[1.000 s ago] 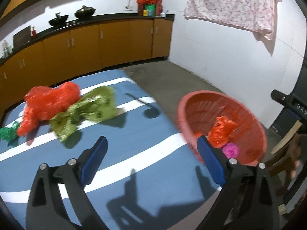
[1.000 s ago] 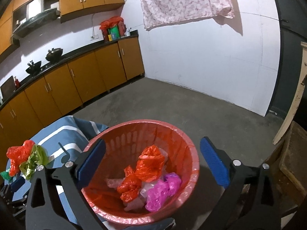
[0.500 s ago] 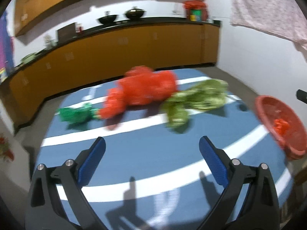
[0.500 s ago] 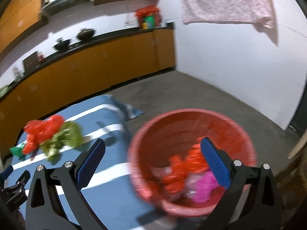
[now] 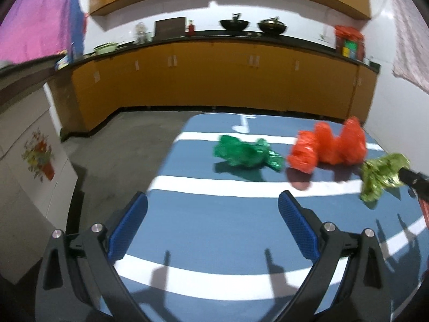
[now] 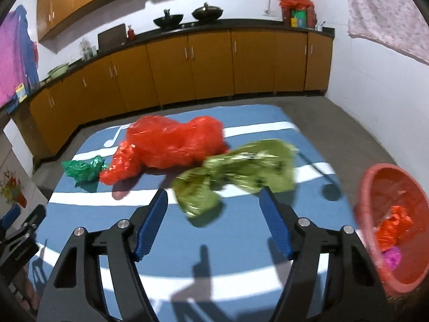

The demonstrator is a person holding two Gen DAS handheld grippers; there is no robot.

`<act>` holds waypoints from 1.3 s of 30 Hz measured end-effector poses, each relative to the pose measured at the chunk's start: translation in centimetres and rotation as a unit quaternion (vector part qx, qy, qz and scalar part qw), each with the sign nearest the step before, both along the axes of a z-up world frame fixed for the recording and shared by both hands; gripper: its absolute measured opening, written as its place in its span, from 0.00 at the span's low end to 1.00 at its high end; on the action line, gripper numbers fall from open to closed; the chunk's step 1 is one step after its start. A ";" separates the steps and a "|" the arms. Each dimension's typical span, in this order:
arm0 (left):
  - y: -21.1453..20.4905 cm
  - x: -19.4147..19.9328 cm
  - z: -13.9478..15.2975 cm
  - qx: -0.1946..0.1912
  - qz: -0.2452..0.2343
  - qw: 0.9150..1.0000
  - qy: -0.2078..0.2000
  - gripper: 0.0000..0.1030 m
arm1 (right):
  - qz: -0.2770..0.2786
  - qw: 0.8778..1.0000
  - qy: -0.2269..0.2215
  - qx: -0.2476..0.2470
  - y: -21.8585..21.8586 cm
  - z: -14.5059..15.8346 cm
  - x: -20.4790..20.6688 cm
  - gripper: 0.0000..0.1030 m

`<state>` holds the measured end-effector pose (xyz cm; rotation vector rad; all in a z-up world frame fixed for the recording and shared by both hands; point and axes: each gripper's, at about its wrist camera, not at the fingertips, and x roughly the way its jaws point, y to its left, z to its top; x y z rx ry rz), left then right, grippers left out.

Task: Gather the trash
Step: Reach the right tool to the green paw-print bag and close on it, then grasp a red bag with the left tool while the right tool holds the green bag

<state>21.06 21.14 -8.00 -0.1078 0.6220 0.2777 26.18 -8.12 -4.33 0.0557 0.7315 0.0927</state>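
Right gripper [image 6: 213, 204] is seen with jaws closing, nothing pinched yet; the crumpled yellow-green plastic bag [image 6: 241, 171] lies just ahead of the blue pads on the blue white-striped tablecloth [image 6: 236, 244]. Left gripper [image 5: 213, 213] is held wide apart and empty over the cloth. A crumpled red plastic bag [image 6: 171, 145] is touching the yellow-green one, with a small dark-green foil wrapper [image 6: 84, 170] beside it. A red plastic basket [image 6: 394, 225] holding scraps is seen off the table's right edge.
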 end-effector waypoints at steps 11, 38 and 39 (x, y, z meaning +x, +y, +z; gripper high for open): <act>2.2 0.6 -0.4 -0.023 0.016 1.000 0.000 0.93 | -0.046 0.996 0.056 -0.048 2.8 -4.0 4.3 0.45; -8.9 11.6 -1.4 -0.033 -0.115 0.992 0.037 0.68 | 0.012 0.999 0.038 -0.011 -4.6 -2.8 -1.7 0.05; -9.2 12.1 -1.7 -0.031 -0.116 0.992 0.043 0.66 | 0.013 0.999 0.039 -0.009 -4.7 -2.8 -1.6 0.05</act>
